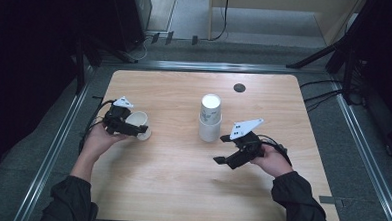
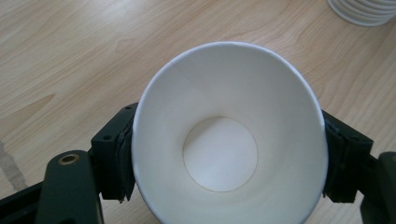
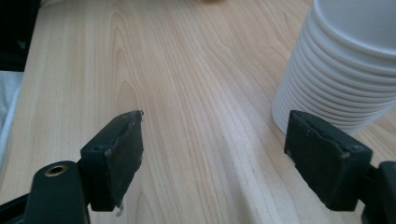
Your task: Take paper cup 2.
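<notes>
From above, we see the left gripper (image 1: 133, 129) clamping a single paper cup (image 1: 139, 123) at the table's (image 1: 170, 189) left side, while the right gripper (image 1: 223, 149) hangs spread and empty beside the cup stack (image 1: 209, 118). The left gripper view shows both jaws pressing the cup (image 2: 229, 140), apparently tilted. In the right gripper view, wide jaws frame bare wood, the stack (image 3: 341, 65) near.

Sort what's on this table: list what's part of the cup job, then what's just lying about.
In the job:
single paper cup, clamped in the left gripper
stack of upside-down paper cups
right gripper, open beside the stack

Lying about:
dark round grommet in the table
</notes>
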Available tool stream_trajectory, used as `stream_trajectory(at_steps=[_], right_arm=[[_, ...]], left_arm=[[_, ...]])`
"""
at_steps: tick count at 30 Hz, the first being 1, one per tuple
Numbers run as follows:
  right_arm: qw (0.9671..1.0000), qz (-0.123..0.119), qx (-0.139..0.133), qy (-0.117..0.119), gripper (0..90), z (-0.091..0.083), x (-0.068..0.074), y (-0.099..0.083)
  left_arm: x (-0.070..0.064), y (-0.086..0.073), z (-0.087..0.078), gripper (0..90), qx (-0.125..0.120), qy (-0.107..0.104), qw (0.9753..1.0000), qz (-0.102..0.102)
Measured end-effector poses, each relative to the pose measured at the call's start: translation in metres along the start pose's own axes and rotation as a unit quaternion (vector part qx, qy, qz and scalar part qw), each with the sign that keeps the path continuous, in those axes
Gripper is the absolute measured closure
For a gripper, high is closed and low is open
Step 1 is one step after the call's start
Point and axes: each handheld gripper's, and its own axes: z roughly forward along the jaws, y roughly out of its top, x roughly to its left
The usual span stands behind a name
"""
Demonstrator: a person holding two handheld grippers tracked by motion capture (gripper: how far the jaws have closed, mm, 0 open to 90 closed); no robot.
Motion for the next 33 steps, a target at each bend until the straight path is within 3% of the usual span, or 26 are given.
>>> stream_trajectory(at_steps=[7,19,22,28,33], right_arm=[[0.9998,0.019,0.002,-0.009,14.8,-0.001,-0.002,0.005],[0.9986,0.032,-0.032,-0.028,14.1,-0.016,-0.008,0.013],[0.9984,0.034,-0.036,-0.027,14.1,-0.019,-0.010,0.014],[0.9979,0.037,-0.031,-0.044,14.9,-0.025,-0.012,0.018],[0.9961,0.049,-0.039,-0.062,15.3,-0.034,-0.021,0.022]], left_arm=[[0.005,-0.003,0.004,20.5,0.003,-0.006,1.0000,-0.007],[0.003,-0.002,0.006,12.4,0.006,-0.024,0.9996,-0.014],[0.002,0.000,0.004,9.9,0.004,-0.029,0.9994,-0.018],[0.000,0.003,-0.003,5.2,-0.009,-0.049,0.9984,-0.028],[0.001,0.001,-0.013,5.1,-0.021,-0.053,0.9978,-0.034]])
